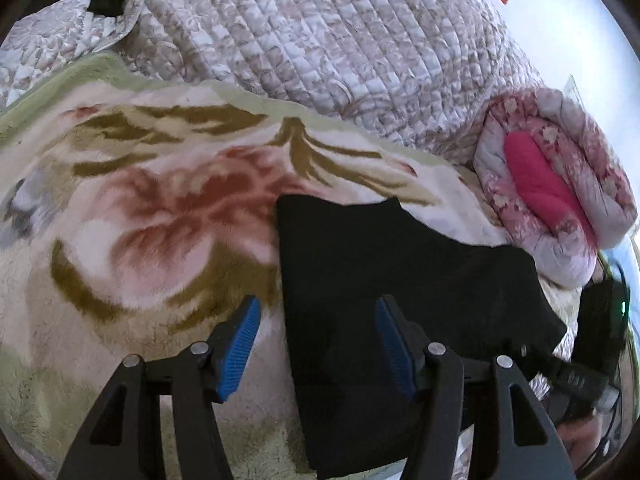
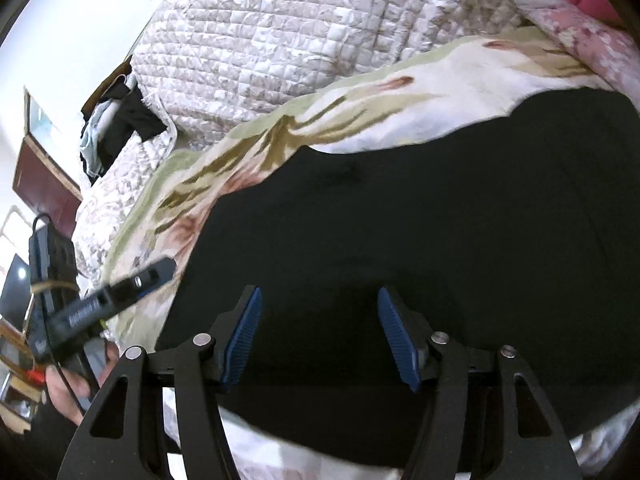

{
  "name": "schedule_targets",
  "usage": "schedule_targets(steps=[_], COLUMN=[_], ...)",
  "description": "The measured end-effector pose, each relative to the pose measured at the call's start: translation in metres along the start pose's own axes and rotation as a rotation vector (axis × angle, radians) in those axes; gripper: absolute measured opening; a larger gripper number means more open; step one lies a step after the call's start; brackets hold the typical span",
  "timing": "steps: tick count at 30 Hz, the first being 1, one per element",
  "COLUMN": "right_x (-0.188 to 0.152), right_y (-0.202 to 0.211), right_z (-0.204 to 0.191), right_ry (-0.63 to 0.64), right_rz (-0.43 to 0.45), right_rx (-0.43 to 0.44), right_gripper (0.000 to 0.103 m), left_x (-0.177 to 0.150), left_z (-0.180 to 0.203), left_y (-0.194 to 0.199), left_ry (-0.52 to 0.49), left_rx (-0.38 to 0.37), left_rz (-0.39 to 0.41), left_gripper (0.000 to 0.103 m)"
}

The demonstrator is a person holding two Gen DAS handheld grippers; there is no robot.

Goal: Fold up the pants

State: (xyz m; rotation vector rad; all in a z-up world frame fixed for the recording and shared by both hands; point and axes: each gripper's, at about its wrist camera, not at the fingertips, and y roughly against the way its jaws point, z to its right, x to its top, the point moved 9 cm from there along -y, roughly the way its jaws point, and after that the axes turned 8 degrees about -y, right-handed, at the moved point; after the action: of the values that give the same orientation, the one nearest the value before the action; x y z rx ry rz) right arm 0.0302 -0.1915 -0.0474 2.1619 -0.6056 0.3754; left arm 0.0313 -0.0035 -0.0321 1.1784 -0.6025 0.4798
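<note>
Black pants (image 1: 380,280) lie folded flat on a floral fleece blanket (image 1: 140,200). My left gripper (image 1: 318,344) is open and empty above the left edge of the pants: its right finger is over the black cloth, its left finger over the blanket. In the right wrist view the pants (image 2: 420,220) fill the middle as a wide dark patch. My right gripper (image 2: 320,336) is open and empty just above them. The other gripper (image 2: 100,304) shows at the left of that view, and the right one shows at the right edge of the left wrist view (image 1: 580,384).
A quilted grey-white bedspread (image 1: 340,40) is bunched up behind the blanket. A rolled pink floral duvet (image 1: 552,184) lies at the right. Dark clothes (image 2: 120,128) are heaped at the far left by a wooden headboard (image 2: 44,180). A white wall (image 2: 72,24) is beyond.
</note>
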Motion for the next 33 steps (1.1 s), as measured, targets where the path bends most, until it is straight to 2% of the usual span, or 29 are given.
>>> schedule_targets(steps=[3,4,5,7,8,10,14,16,17,20,26,29,31,33], right_x=[0.009,0.012,0.014,0.015,0.012,0.01,0.011,0.003,0.0,0.002,0.002,0.016,0.03,0.042], right_y=[-0.011,-0.014,-0.016,-0.02,-0.022,-0.018,0.005,-0.004,-0.006,-0.001,-0.002,0.015,0.022,0.018], right_z=[-0.002,-0.001,0.0,0.003,0.005,0.004,-0.003,0.015,0.02,0.014,0.017,0.018,0.013,0.005], right_ry=[-0.019,-0.034,-0.051,-0.083,-0.092,-0.104,-0.053,-0.105,-0.135,-0.096,-0.098,-0.022,0.016,0.052], right_rz=[-0.015,-0.018,-0.021,-0.036,-0.054,-0.051,0.019,-0.02,-0.027,-0.009,-0.009,0.072,0.116,0.112], right_rx=[0.036,0.047,0.056,0.061,0.059,0.07,0.061,0.021,0.033,0.019,0.003,-0.114,-0.14,-0.139], right_gripper=[0.058,0.055,0.049,0.025,0.003,0.003,0.003,0.003,0.003,0.003,0.004,0.007,0.007,0.007], left_x=[-0.004,-0.007,-0.008,-0.012,-0.014,-0.016,-0.014,-0.015,-0.016,-0.016,-0.012,-0.003,0.008,0.022], left_z=[0.005,0.004,0.005,0.007,0.007,0.009,0.011,0.012,0.012,0.014,0.017,0.019,0.022,0.026], left_y=[-0.004,-0.005,-0.006,-0.01,-0.011,-0.011,-0.008,-0.009,-0.01,-0.01,-0.006,-0.004,-0.006,-0.01], left_ry=[-0.029,-0.033,-0.033,-0.03,-0.032,-0.043,-0.057,-0.062,-0.063,-0.071,-0.089,-0.1,-0.12,-0.147], left_rx=[-0.006,-0.005,-0.006,-0.009,-0.009,-0.003,-0.004,-0.001,-0.001,0.003,0.013,0.016,0.022,0.031], left_rz=[-0.002,-0.007,-0.013,-0.028,-0.034,-0.035,-0.023,-0.025,-0.03,-0.028,-0.011,0.002,0.011,0.019], left_gripper=[0.062,0.062,0.062,0.062,0.062,0.062,0.062,0.062,0.062,0.062,0.062,0.062,0.062,0.062])
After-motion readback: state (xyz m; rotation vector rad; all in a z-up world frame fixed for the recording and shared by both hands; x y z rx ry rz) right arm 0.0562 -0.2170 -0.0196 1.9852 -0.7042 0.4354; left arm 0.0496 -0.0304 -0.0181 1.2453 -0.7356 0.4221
